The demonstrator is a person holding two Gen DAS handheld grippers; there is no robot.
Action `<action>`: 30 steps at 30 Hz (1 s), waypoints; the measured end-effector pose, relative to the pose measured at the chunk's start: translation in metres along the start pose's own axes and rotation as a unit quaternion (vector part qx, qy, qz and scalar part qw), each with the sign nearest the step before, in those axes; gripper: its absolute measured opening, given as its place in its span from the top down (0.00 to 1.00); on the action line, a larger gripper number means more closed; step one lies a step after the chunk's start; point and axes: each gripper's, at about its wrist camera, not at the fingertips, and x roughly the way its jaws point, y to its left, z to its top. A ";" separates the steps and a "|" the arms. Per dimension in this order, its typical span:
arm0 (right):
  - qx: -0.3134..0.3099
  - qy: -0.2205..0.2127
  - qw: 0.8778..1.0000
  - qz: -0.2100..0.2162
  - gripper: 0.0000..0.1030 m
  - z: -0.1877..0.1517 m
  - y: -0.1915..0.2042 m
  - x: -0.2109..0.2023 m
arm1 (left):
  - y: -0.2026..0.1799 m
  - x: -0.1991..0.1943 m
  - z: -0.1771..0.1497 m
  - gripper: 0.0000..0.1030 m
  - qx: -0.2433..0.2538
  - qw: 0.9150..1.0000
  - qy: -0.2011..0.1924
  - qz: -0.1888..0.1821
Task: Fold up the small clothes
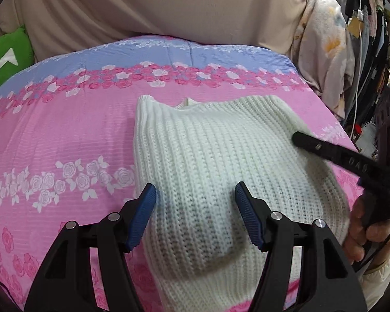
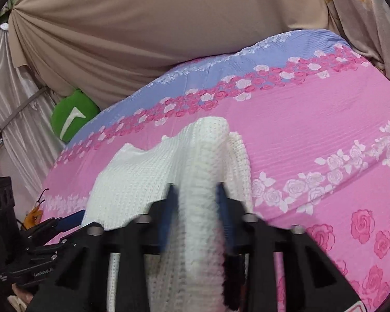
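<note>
A white ribbed knit sweater (image 1: 202, 156) lies on the pink rose-print bed sheet (image 1: 65, 143), neckline at the far end. My left gripper (image 1: 195, 215) hovers open over its near part, blue pads apart and nothing pinched between them. In the right wrist view, a raised fold of the sweater (image 2: 202, 161) runs between the blue pads of my right gripper (image 2: 197, 208), which is shut on it; this view is motion-blurred. From the left wrist view the right gripper (image 1: 297, 138) reaches in at the sweater's right edge, held by a hand (image 1: 361, 231).
A green cushion (image 1: 7, 54) sits at the bed's far left. Beige draped cloth (image 1: 169, 7) backs the bed. A floral blanket (image 1: 322, 52) and hanging clothes (image 1: 371, 52) crowd the right side. The sheet's lavender band (image 2: 273, 49) runs along the far edge.
</note>
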 end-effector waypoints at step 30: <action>-0.048 0.009 0.996 -0.079 1.00 -0.102 0.029 -0.075 | -0.002 -0.008 -0.052 0.30 0.017 0.999 0.051 0.008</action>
